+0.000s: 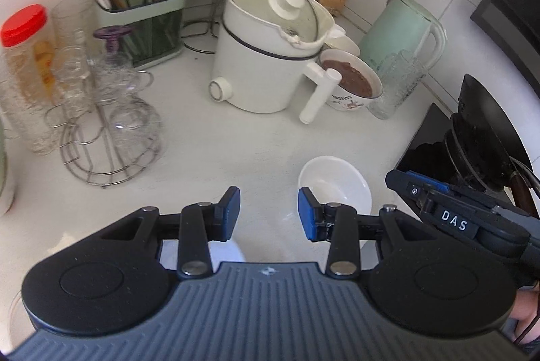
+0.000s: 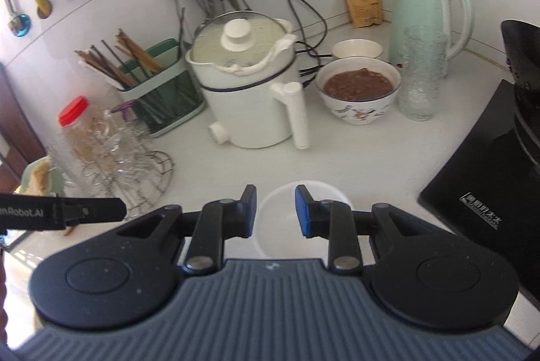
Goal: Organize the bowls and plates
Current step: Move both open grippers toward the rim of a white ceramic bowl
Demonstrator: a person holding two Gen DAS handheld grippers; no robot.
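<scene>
An empty white bowl sits on the white counter, just ahead and to the right of my left gripper, which is open with nothing between its fingers. In the right wrist view the same bowl lies on the counter below my right gripper, whose jaws stand a little apart and hold nothing. The right gripper also shows at the right edge of the left wrist view, beside the bowl and not touching it. Further back stand a patterned bowl of brown food and a small white bowl.
A white electric pot with a glass lid stands mid-counter. A mint kettle and a glass tumbler are at the back right. A black induction cooker with a wok is on the right. A wire rack of glasses and a chopstick holder are on the left.
</scene>
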